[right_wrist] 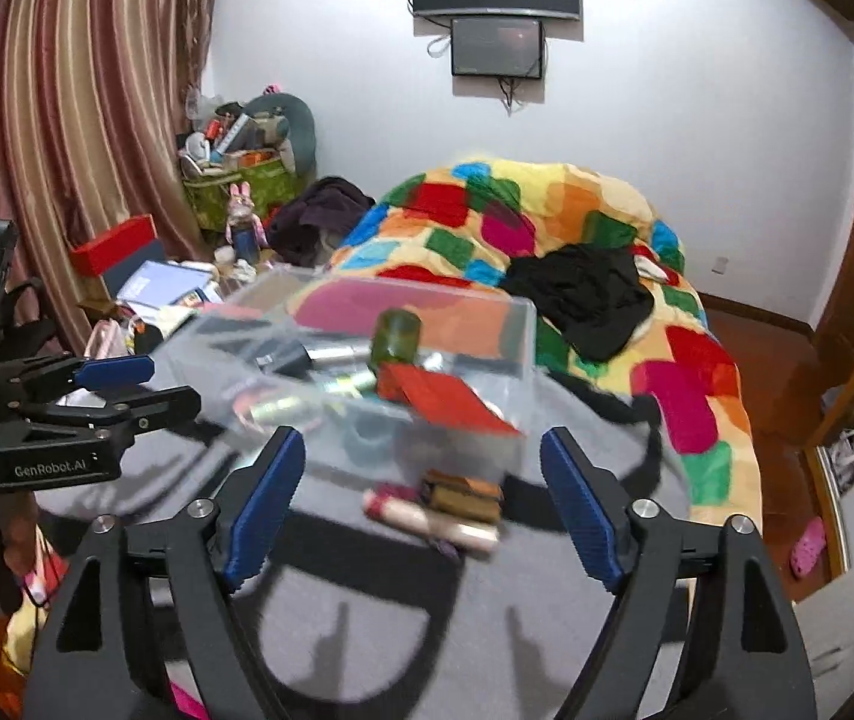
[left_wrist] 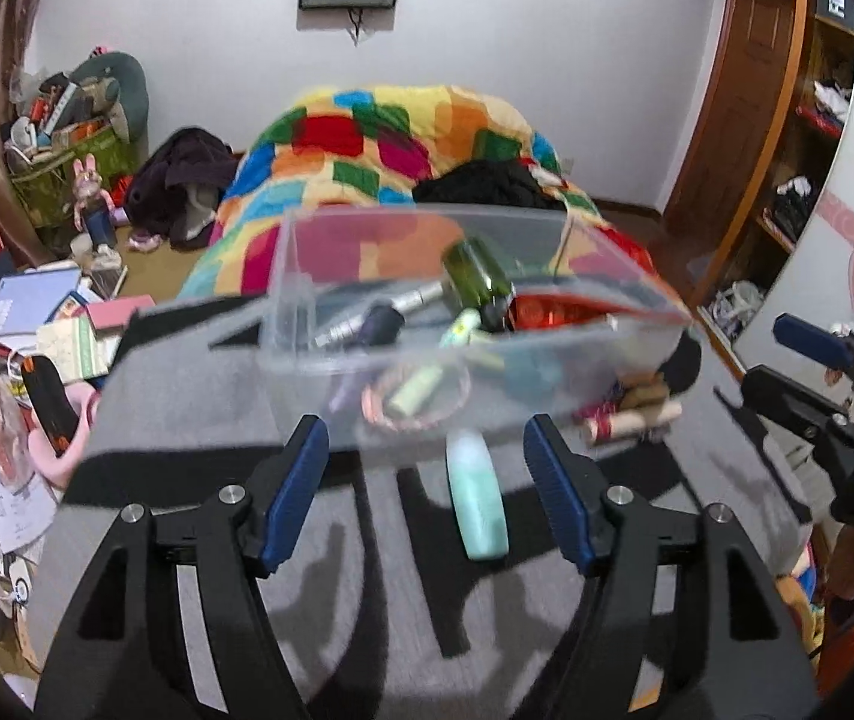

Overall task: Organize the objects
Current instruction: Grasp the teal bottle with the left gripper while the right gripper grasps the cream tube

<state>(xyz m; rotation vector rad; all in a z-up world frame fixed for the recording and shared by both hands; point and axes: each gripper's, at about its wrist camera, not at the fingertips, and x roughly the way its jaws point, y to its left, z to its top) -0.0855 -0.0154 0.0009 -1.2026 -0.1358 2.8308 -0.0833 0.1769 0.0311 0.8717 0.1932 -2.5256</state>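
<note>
A bedroom with a patchwork quilt (right_wrist: 577, 240) behind a grey cloth-covered bench (left_wrist: 367, 540). On the bench lies a mint-green tube (left_wrist: 478, 495), its long axis running straight away from the left gripper (left_wrist: 427, 492), far end toward the clear plastic bin (left_wrist: 475, 324) just beyond. The bin holds a dark green bottle (left_wrist: 478, 276) lying tilted and a red box (right_wrist: 445, 399). A pink tube (right_wrist: 433, 519) lies crosswise beside the bin, ahead of the right gripper (right_wrist: 424, 510). Both grippers' fingers (left_wrist: 298, 492) are spread wide and hold nothing
</note>
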